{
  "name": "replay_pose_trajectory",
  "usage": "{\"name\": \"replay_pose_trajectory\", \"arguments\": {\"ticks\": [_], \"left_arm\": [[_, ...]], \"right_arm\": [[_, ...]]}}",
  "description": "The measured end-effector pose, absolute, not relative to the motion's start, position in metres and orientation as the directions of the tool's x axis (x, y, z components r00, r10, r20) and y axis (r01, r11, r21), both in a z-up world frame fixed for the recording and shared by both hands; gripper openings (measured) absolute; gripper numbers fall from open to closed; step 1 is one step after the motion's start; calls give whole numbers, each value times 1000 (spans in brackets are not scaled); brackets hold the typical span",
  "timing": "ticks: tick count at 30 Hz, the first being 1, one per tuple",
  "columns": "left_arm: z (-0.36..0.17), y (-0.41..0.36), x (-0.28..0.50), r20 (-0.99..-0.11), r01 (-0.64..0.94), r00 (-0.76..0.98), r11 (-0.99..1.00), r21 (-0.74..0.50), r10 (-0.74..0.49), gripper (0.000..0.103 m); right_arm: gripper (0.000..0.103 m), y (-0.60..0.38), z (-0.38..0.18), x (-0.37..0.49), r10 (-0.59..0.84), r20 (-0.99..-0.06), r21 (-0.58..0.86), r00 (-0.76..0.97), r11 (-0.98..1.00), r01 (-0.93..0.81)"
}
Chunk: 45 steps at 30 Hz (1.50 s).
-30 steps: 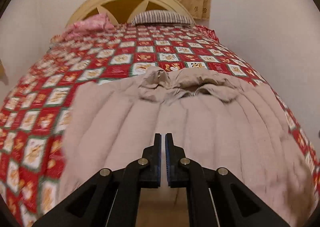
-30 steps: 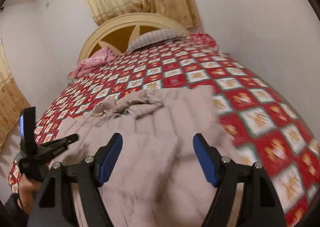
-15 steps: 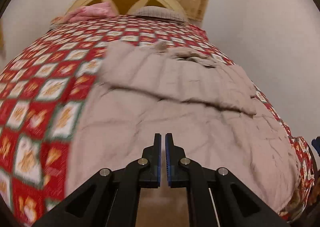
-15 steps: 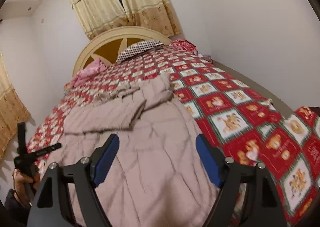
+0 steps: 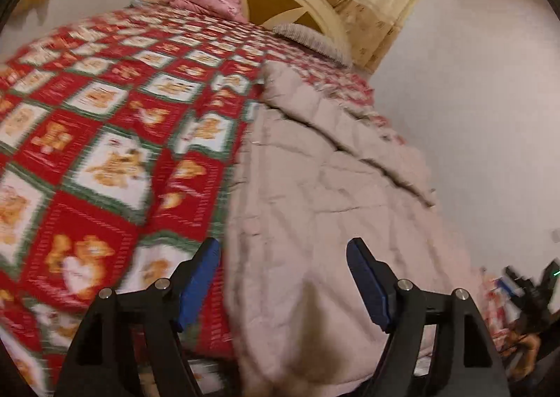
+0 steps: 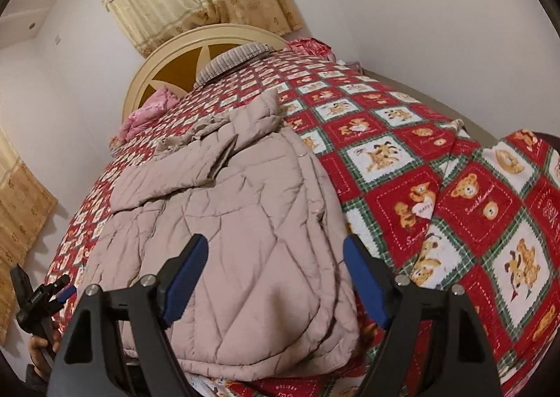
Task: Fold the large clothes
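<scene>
Sleeve-fold stage: left gripper (image 5: 282, 283) opening, right gripper (image 6: 274, 279) wide, both empty over beige quilted puffer jacket's (image 6: 245, 222) near hem; next grab hem corners.

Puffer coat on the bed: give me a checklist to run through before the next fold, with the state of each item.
1. Puffer coat lies on the bedspread, hem toward the cameras: ok.
2. One sleeve folded across the body: ok.
3. Other sleeve tucked: cannot tell.
4. Left tool free of fabric: ok, jaws opening with nothing pinched, the coat's left edge below them.
5. Right tool free of fabric: ok, jaws wide above the hem.
6. Bedspread beside the coat free of other things: ok in the right wrist view.
</scene>
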<state>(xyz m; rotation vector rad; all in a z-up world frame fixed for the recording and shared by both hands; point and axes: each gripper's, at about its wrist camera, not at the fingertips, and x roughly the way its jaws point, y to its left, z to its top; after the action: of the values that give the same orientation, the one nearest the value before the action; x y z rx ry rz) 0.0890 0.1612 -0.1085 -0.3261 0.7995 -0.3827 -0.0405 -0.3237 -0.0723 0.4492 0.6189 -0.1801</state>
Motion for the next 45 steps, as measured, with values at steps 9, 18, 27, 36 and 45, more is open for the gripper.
{"name": "replay_pose_trajectory", "arguments": {"ticks": [9, 18, 27, 36, 45], "left_arm": [[-131, 147, 59, -680, 324, 526, 859, -395, -511, 75], [-147, 149, 59, -659, 308, 466, 806, -506, -591, 75], [-153, 148, 48, -634, 366, 465, 786, -498, -618, 75], [-158, 163, 55, -573, 325, 449, 723, -610, -685, 16], [-95, 165, 39, -412, 461, 471, 616, -639, -780, 9]], "right_arm": [[82, -317, -81, -62, -66, -662, 225, 747, 933, 282], [82, -327, -108, -54, -28, -696, 267, 717, 918, 294], [70, -308, -139, -42, 100, -744, 311, 661, 927, 210], [16, -307, -132, -43, 134, -740, 322, 660, 931, 173], [13, -306, -77, -57, 222, -589, 452, 777, 887, 90]]}}
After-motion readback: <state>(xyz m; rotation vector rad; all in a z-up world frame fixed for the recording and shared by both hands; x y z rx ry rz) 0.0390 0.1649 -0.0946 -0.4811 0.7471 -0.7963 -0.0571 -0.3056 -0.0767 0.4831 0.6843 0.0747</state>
